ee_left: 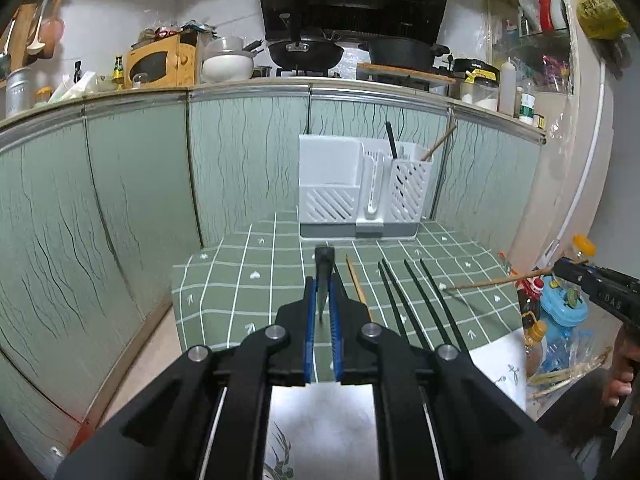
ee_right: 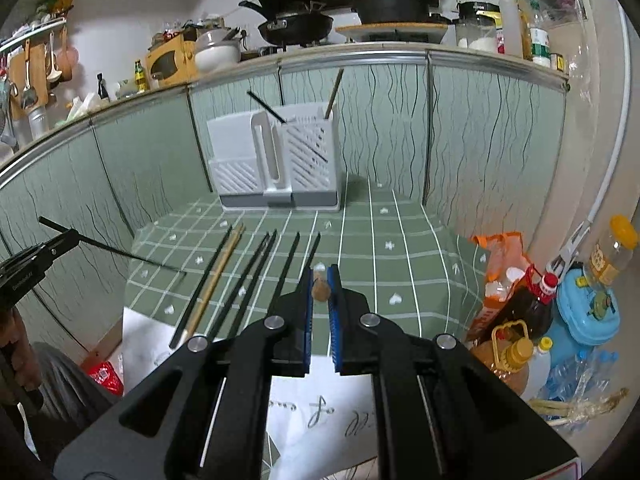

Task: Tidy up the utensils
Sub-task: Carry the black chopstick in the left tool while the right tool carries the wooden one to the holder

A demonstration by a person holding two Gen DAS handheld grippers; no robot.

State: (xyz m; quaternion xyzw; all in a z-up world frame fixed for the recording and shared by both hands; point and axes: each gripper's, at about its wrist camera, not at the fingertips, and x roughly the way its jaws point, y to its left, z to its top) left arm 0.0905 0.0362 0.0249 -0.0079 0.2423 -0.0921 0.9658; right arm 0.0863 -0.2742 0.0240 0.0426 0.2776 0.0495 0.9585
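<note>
My left gripper [ee_left: 323,280] is shut on a black chopstick [ee_left: 322,268], seen end-on; in the right wrist view the gripper [ee_right: 68,237] holds the chopstick [ee_right: 120,253] above the table's left side. My right gripper [ee_right: 320,276] is shut on a wooden chopstick [ee_right: 320,289]; in the left wrist view the gripper [ee_left: 560,266] holds the chopstick [ee_left: 492,282] level over the table's right edge. Several black chopsticks [ee_right: 256,276] and one wooden chopstick [ee_right: 218,276] lie on the green checked tablecloth [ee_right: 380,248]. A white utensil holder [ee_left: 362,188] at the back holds one black and one wooden chopstick.
Green cabinet fronts [ee_left: 120,208] ring the small table. Oil bottles [ee_right: 516,316], a blue box [ee_right: 588,312] and water bottles stand on the floor to the right. A red bag [ee_right: 105,376] lies at the lower left. Pans and a microwave sit on the counter above.
</note>
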